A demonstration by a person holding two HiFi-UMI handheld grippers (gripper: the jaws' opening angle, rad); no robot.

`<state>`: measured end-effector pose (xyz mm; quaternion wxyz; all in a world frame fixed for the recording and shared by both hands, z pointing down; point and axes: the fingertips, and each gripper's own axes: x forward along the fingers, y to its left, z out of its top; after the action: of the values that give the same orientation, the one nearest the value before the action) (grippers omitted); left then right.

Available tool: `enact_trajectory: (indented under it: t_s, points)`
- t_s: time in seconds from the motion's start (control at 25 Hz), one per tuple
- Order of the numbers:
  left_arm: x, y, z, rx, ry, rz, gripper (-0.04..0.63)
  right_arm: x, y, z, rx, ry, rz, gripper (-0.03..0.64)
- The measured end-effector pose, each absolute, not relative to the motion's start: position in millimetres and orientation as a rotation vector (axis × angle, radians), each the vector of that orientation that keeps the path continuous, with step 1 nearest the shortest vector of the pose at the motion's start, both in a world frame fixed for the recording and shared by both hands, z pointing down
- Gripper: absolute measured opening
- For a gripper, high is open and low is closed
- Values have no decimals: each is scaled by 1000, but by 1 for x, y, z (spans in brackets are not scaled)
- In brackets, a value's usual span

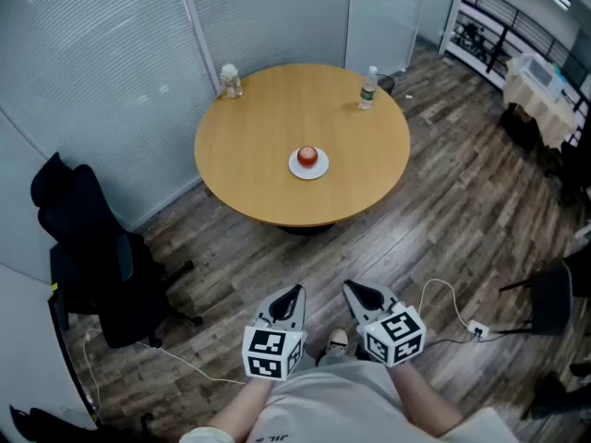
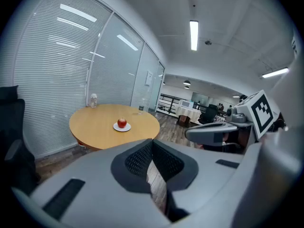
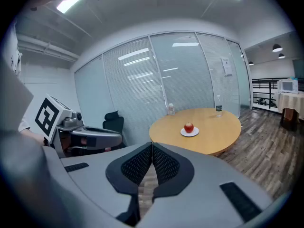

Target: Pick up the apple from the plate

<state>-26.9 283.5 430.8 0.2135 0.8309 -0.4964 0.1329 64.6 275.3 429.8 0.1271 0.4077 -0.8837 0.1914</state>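
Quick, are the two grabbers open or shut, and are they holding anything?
Left gripper: closed, holding nothing.
Right gripper: closed, holding nothing.

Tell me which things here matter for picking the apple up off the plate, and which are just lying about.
For the job: apple; white plate; round table; left hand-held gripper and right hand-held gripper, both shut and empty.

Lying about: water bottle; squat clear bottle; black office chair; floor cable.
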Motion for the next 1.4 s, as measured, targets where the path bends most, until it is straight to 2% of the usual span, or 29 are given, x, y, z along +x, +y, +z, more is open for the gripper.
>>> enact_trajectory:
  t_s: [0.6,1.4]
  points:
    - [-40,274,431,2313,-1365,383,3,55,268,430,1185,-2557,534,31]
    - [-96,254,437,2367,-1263,357,3,9,244,442,1348,-2478,629,32]
